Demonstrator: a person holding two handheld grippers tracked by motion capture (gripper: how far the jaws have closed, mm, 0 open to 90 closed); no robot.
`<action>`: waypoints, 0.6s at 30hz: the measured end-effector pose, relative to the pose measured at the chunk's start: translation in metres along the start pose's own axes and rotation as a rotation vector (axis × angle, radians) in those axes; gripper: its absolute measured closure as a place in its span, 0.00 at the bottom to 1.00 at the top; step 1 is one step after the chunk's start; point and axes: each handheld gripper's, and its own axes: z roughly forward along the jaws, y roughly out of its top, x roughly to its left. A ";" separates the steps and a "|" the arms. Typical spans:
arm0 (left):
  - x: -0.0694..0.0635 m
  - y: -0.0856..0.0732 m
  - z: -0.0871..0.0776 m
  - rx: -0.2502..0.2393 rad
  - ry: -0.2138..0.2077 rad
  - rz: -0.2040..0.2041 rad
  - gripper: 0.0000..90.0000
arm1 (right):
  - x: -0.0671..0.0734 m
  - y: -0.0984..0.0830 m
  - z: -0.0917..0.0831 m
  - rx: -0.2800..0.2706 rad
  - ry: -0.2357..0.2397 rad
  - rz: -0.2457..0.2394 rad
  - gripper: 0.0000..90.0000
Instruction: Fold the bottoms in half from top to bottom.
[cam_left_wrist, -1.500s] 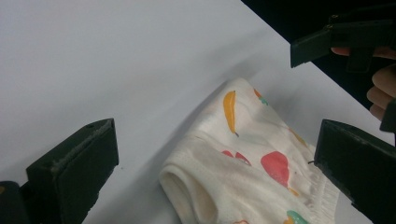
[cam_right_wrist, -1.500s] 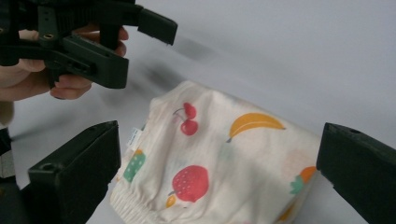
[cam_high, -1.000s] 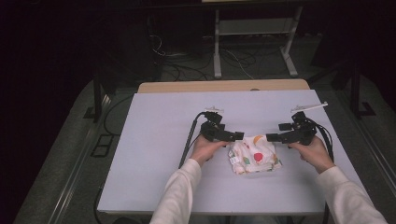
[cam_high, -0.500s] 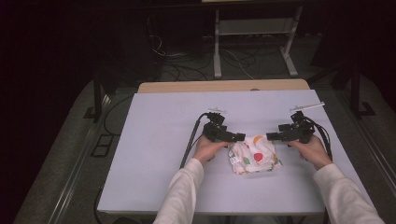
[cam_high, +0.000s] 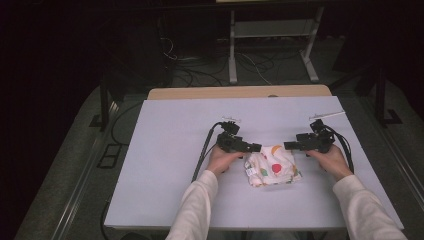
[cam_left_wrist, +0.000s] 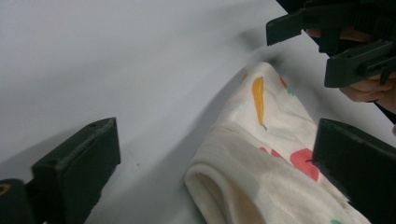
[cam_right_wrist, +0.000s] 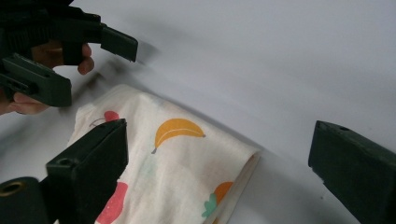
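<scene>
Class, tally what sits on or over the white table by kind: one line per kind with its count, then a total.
Folded fruit-print cloth: 1
Grippers: 2 (left gripper, right gripper)
Total: 3

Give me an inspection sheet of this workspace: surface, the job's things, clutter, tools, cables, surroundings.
Surface: pale sheet over the table, bare.
Job's things: folded fruit-print cloth lying flat between the tools.
Clutter: nothing seen.
Tools: left tool open at the cloth's left corner; right tool open at its right corner, jaws just closing a little; neither grips.
Cables: one black cable trails from the left tool.
Surroundings: dark room, white stand, floor cables behind.
</scene>
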 end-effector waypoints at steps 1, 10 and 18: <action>-0.001 0.000 0.001 -0.006 -0.001 0.007 0.05 | 0.000 0.000 0.001 0.003 -0.003 -0.001 0.08; 0.001 -0.002 0.004 0.012 -0.028 -0.014 0.16 | -0.003 -0.001 0.002 0.005 0.014 0.001 0.15; 0.003 -0.004 0.008 0.026 -0.032 -0.017 0.26 | -0.007 -0.002 0.006 0.015 0.022 0.007 0.19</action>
